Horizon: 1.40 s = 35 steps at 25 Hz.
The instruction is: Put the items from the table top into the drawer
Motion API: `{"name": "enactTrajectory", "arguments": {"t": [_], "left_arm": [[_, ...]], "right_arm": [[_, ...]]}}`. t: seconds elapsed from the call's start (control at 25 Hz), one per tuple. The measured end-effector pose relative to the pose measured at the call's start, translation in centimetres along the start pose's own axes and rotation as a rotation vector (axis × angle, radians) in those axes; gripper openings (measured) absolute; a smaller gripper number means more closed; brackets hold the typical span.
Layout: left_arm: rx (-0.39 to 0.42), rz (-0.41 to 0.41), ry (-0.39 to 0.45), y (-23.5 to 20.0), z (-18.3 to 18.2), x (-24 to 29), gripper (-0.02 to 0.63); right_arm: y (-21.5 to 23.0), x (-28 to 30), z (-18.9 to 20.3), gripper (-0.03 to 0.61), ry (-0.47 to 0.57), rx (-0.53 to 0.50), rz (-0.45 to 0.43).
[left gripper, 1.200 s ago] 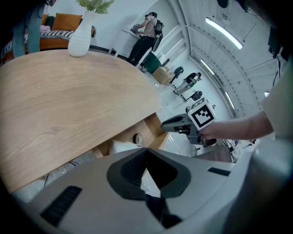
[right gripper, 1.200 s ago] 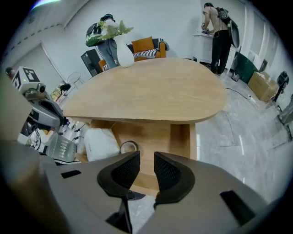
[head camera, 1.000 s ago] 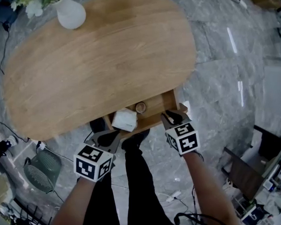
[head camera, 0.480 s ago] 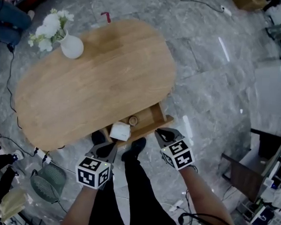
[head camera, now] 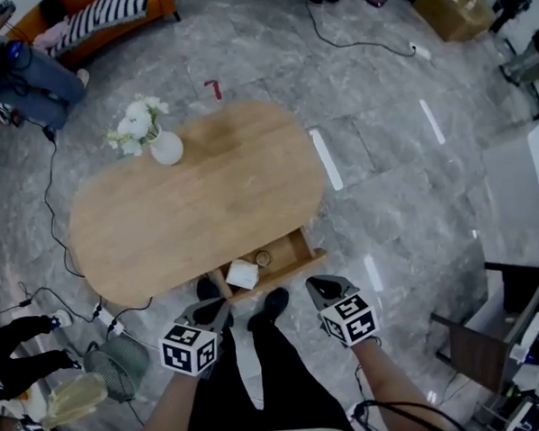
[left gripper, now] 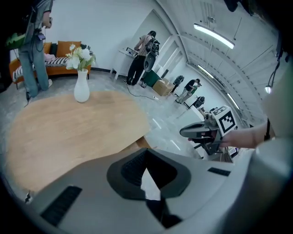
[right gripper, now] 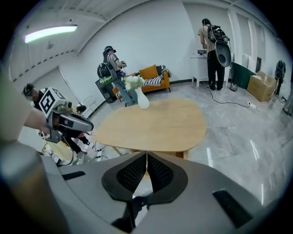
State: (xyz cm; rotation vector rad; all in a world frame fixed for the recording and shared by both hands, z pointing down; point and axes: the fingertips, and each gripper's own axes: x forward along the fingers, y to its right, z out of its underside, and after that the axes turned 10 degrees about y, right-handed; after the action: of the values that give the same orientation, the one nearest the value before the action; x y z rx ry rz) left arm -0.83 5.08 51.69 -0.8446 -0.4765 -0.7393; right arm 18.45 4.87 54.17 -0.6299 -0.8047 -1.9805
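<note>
Grey marble floor [head camera: 405, 199] all round, and our oval wooden table [head camera: 189, 206] sits in the middle of it with just a white vase [head camera: 166, 148] of flowers on top. Everything else looks put away. The drawer [head camera: 303, 254] hangs open on our side with a white box [head camera: 242, 274] and a small round thing [head camera: 263, 257] inside it. The left tool [head camera: 212, 312] and right tool [head camera: 318, 286] are both held off the table, close in front of our legs. Each one has its jaws pressed together with nothing caught between them.

What could go wrong, as we see it:
- The drawer sticks out right by our shoes, so a careless knee could knock it or jolt the contents.
- Pushing it closed off-centre with one tool might skew it so it jams.
- If the vase counts as an item too, it's tall and looks top-heavy. A pinch high on the neck could tip it.

On the views, only the head view shows what's in the drawer. Both gripper views skim across the table top and catch little more than the drawer's edge below the table. They do settle the jaws, though, which the head view only shows from above. The right gripper view also picks up an orange sofa [right gripper: 151, 73] and a person [right gripper: 211, 50] by the back wall.
</note>
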Motion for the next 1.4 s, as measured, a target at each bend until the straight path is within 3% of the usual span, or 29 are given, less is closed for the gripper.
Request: {"name": "enactTrajectory", "arguments": {"t": [0.24, 0.56, 0.92, 1.4], "left_arm": [[0.0, 0.013, 0.046, 3.1, -2.9, -4.4, 0.002], [0.062, 0.012, 0.089, 5.5, -5.9, -10.0, 0.002], [0.132, 0.056, 0.088, 6.1, -5.7, -15.8, 0.002], [0.196, 0.155, 0.112, 8.0, -4.5, -23.3, 0.002]], "right_arm": [[-2.3, -4.4, -3.4, 0.037, 0.048, 0.01, -0.032], [-5.5, -9.2, -7.3, 0.038, 0.14, 0.088, -0.044], [-8.9, -13.0, -7.7, 0.038, 0.213, 0.141, 0.046], [-16.7, -18.2, -7.3, 0.038, 0.343, 0.188, 0.171]]}}
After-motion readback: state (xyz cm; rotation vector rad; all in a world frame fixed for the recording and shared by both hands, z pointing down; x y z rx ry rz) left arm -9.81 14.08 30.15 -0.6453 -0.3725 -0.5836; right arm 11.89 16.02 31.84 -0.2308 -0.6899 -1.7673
